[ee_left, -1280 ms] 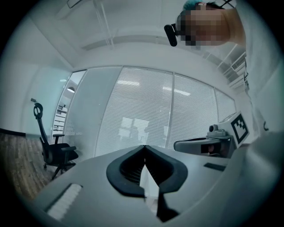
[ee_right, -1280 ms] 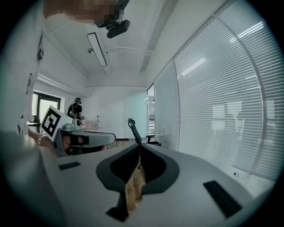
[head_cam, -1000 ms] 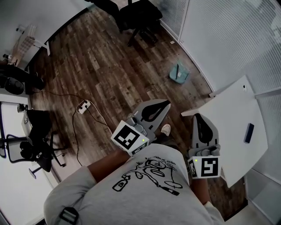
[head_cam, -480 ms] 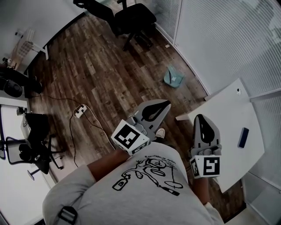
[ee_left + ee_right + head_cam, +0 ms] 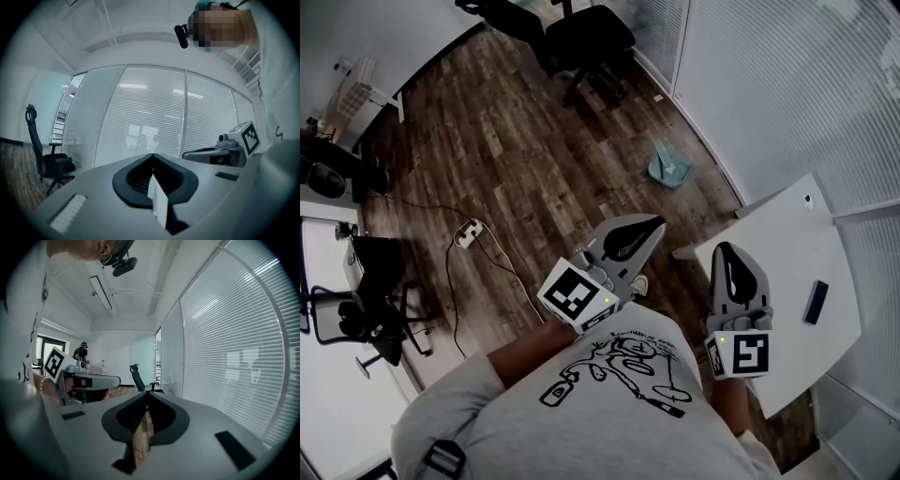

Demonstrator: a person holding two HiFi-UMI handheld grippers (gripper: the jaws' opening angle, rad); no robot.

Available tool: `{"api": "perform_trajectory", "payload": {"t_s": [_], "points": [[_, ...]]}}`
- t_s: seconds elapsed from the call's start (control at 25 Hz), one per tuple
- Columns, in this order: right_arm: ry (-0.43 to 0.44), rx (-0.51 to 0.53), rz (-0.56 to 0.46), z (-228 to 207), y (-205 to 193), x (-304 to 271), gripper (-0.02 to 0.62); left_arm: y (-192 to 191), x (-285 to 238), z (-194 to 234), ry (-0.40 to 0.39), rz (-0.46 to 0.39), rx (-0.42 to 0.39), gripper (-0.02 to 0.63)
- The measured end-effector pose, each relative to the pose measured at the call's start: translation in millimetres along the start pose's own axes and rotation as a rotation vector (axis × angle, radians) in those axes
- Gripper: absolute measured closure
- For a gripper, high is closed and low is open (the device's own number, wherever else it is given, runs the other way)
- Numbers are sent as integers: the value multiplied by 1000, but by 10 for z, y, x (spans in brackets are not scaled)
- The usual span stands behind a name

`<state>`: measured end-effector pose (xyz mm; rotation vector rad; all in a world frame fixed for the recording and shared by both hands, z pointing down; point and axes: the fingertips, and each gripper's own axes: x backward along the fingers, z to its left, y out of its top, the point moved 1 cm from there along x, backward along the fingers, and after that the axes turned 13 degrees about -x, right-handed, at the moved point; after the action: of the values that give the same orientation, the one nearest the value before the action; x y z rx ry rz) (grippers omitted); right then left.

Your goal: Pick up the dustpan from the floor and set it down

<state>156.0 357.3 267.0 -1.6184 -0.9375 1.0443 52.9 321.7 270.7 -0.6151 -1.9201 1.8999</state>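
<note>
A teal dustpan (image 5: pixel 669 165) lies on the wooden floor by the blind-covered glass wall, well ahead of both grippers. I see it only in the head view. My left gripper (image 5: pixel 653 224) is held level at chest height, its jaws closed together with nothing between them (image 5: pixel 152 154). To its right, my right gripper (image 5: pixel 723 247) hangs over the corner of a white table, also shut and empty (image 5: pixel 147 393). Both point toward the window wall.
A white table (image 5: pixel 787 272) with a small dark object (image 5: pixel 814 302) stands at the right. A black office chair (image 5: pixel 586 37) is beyond the dustpan. A power strip (image 5: pixel 469 232) with its cable lies on the floor at left, near another chair (image 5: pixel 366 314).
The person has stepped forward: the office chair has come further into the head view and the table has slid down and right. Both grippers keep the same shut pose.
</note>
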Motion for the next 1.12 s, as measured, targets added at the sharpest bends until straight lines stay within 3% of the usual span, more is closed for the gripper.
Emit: {"api": "perform_trajectory", "payload": {"t_s": [0.56, 1.12], "points": [[-12, -7, 7, -165, 163, -769, 586, -28, -434, 734, -17, -22, 26, 604], [27, 5, 52, -67, 358, -2436, 586, -213, -689, 2409, 42, -3, 66, 604]]}}
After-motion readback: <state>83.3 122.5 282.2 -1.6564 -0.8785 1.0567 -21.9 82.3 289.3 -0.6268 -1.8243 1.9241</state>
